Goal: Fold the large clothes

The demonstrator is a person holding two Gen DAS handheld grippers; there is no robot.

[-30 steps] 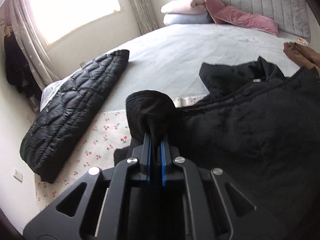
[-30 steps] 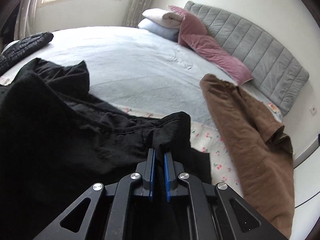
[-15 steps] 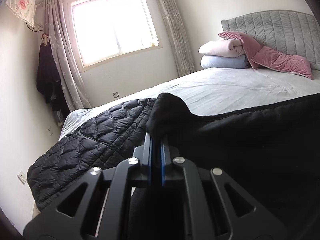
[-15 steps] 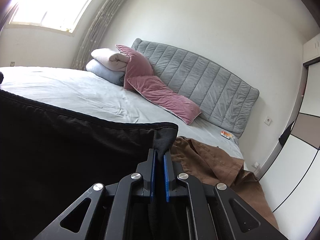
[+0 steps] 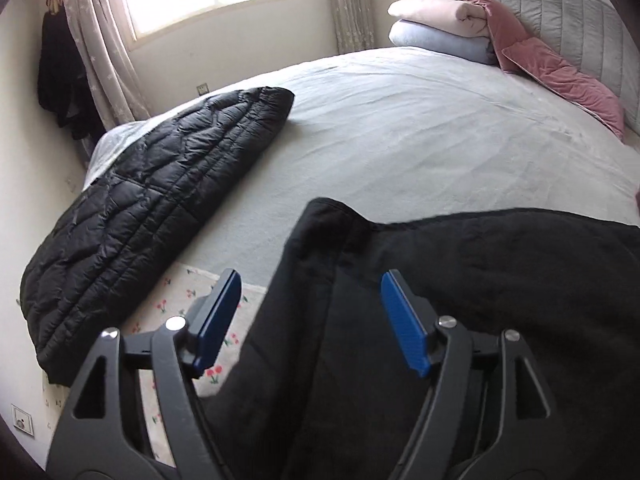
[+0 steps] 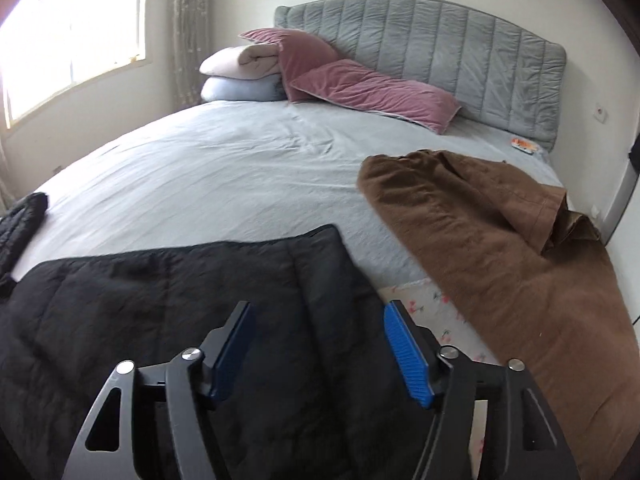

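A large black garment [image 5: 460,300] lies folded over on the near part of the bed; it also shows in the right wrist view [image 6: 180,300]. My left gripper [image 5: 310,286] is open and empty above the garment's left corner. My right gripper [image 6: 318,318] is open and empty above its right corner. The blue pads [image 5: 218,316] hold nothing.
A folded black quilted jacket [image 5: 152,208] lies at the bed's left edge. A brown garment [image 6: 500,240] lies spread at the right. Pink pillows [image 6: 360,84] and folded blankets [image 6: 240,72] sit by the grey headboard [image 6: 440,44]. A grey sheet [image 6: 240,168] covers the bed.
Both grippers were shut on the black garment's corners and lifted it up and forward. Now both have opened and the garment lies laid over on the bed.
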